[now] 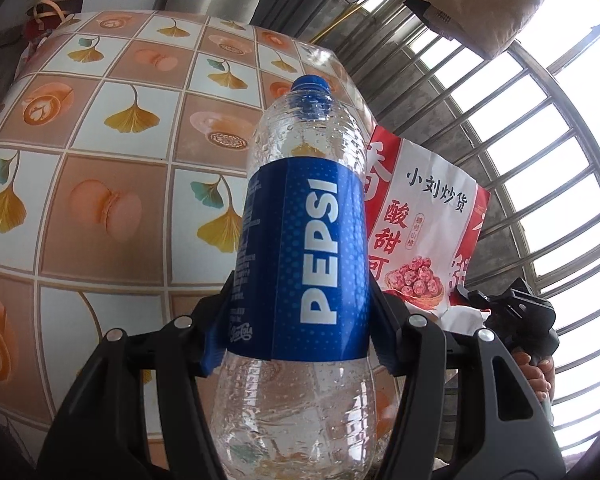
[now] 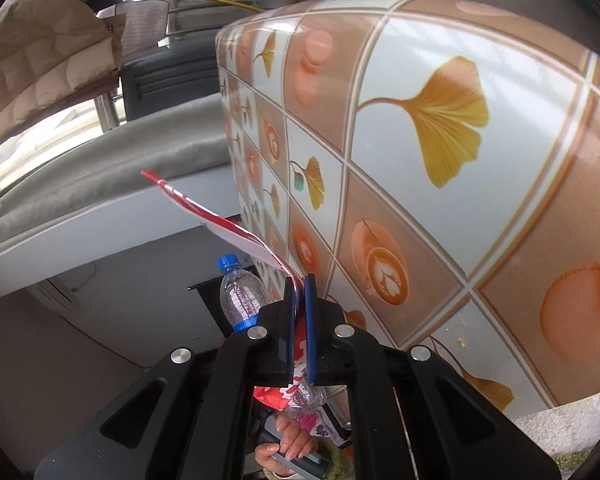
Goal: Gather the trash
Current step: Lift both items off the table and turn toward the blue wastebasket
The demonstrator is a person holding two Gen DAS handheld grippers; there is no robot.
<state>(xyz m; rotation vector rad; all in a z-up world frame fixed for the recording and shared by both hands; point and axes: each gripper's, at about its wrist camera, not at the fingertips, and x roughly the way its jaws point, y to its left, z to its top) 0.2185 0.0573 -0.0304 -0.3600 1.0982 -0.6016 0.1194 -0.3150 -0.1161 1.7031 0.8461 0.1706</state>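
Your left gripper (image 1: 296, 320) was clamped on the Pepsi bottle (image 1: 300, 264), its blue pads pressing the label from both sides, the empty bottle standing up between the fingers, cap (image 1: 310, 83) on. Your right gripper (image 2: 299, 320) had its jaws pinched nearly together on the red-and-white snack bag (image 2: 228, 226), which stuck out flat past the fingertips. Beyond both lay the table (image 1: 100, 184) under its ginkgo-patterned cover. Farther off stood the barred window (image 1: 540, 128).
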